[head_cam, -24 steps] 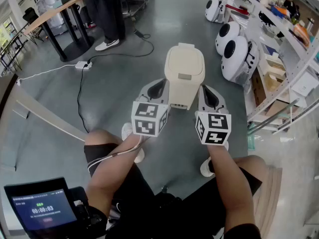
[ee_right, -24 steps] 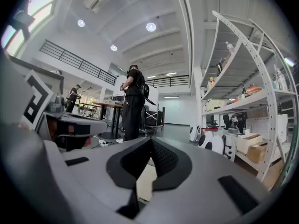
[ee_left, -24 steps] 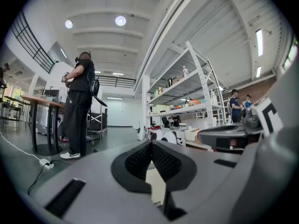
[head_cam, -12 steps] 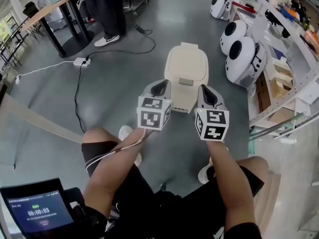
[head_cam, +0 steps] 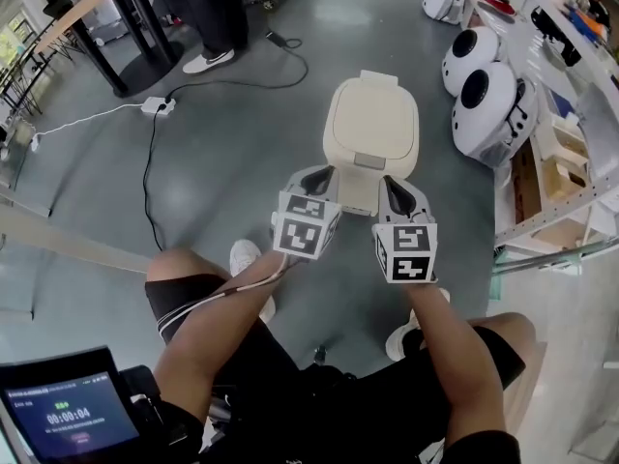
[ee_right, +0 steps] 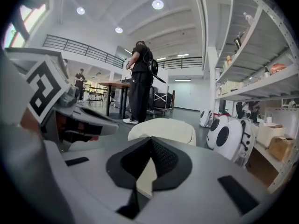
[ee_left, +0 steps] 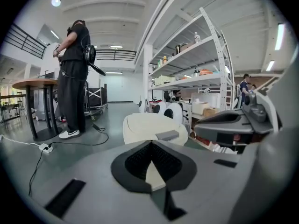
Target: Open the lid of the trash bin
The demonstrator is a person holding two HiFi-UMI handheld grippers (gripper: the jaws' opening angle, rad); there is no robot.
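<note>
A cream trash bin (head_cam: pixel 372 124) stands on the grey floor with its lid down and a small grey tab (head_cam: pixel 369 160) at the lid's front edge. My left gripper (head_cam: pixel 316 177) is shut and empty, its tip just short of the bin's front left corner. My right gripper (head_cam: pixel 397 191) is also shut and empty, at the front right corner. In the left gripper view the bin (ee_left: pixel 149 125) sits straight beyond the closed fingertips (ee_left: pixel 151 143), with the right gripper at the right edge. The right gripper view shows the bin's lid (ee_right: pixel 163 129) just past its tip (ee_right: pixel 150 140).
White round robot shells (head_cam: pixel 488 95) and metal shelving (head_cam: pixel 571 114) line the right side. A power strip (head_cam: pixel 157 106) with black cable lies on the floor at left. A person (head_cam: pixel 208 8) stands by a round table (head_cam: pixel 97 3) at the back left. A timer screen (head_cam: pixel 63 419) is at bottom left.
Both grippers have closed in on the bin's front edge and drawn nearer each other. The head view has shifted, so the bin now sits higher and more central.
</note>
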